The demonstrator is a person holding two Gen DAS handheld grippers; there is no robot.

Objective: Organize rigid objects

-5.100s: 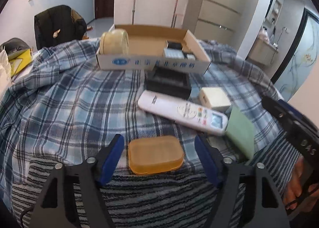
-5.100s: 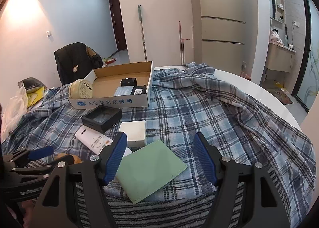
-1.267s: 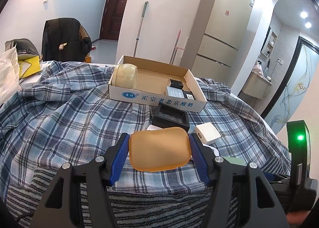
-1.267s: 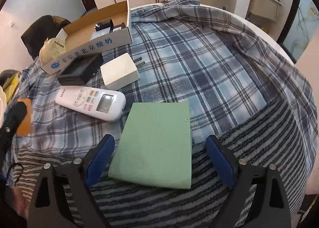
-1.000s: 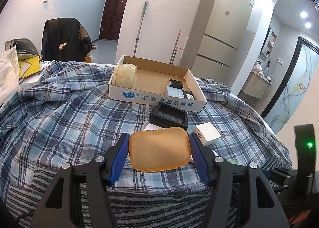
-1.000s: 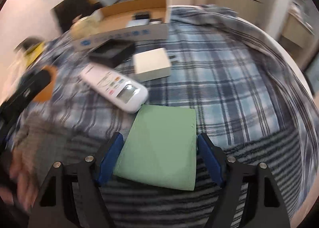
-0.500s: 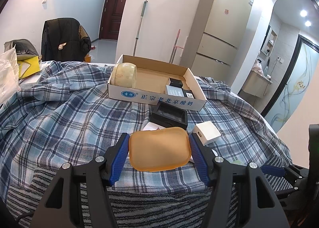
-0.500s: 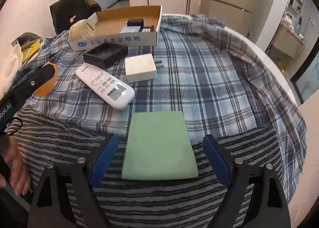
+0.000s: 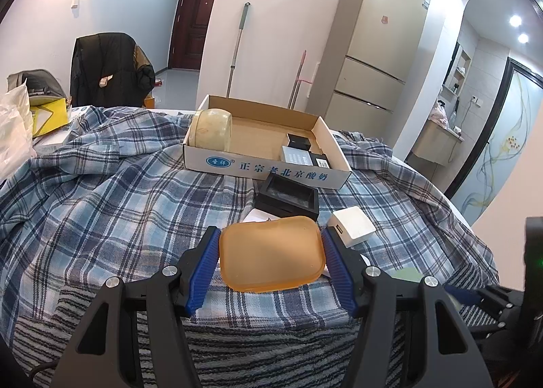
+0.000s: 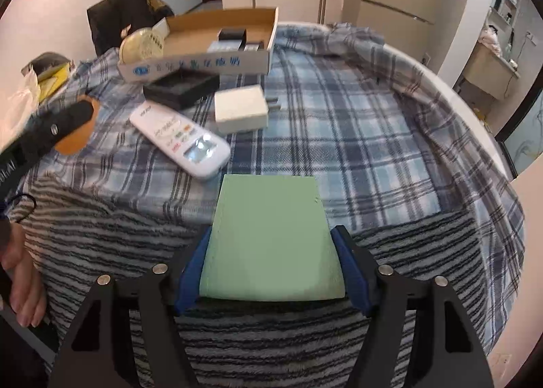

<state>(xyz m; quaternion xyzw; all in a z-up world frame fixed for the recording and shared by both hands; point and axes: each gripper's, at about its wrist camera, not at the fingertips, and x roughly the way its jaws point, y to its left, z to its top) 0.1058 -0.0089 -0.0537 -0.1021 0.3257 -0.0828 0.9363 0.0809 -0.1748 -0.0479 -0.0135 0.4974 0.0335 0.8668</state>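
Observation:
My left gripper [image 9: 269, 235] is shut on an orange plastic case [image 9: 271, 262], held just above the plaid cloth. In the right wrist view a flat green board [image 10: 268, 205] lies between the blue pads [image 10: 193, 269] of my right gripper [image 10: 271, 235]. Its jaws are closing and the pads touch the board's two long sides. Beyond lie a white remote [image 10: 180, 138], a white adapter [image 10: 241, 108] and a black tray [image 10: 181, 84]. An open cardboard box [image 9: 261, 167] at the back holds a round tin [image 9: 210, 130] and small dark items.
The round table carries a plaid cloth [image 10: 356, 123] and a striped towel [image 10: 101, 235] near the front edge. A person's hand [image 10: 20, 286] shows at the left. A chair with a black jacket [image 9: 108, 69] and a fridge [image 9: 376, 59] stand behind.
The right gripper's jaws widened, then narrowed onto the green board's sides as it tilted and drew closer. The left gripper kept still with the orange case.

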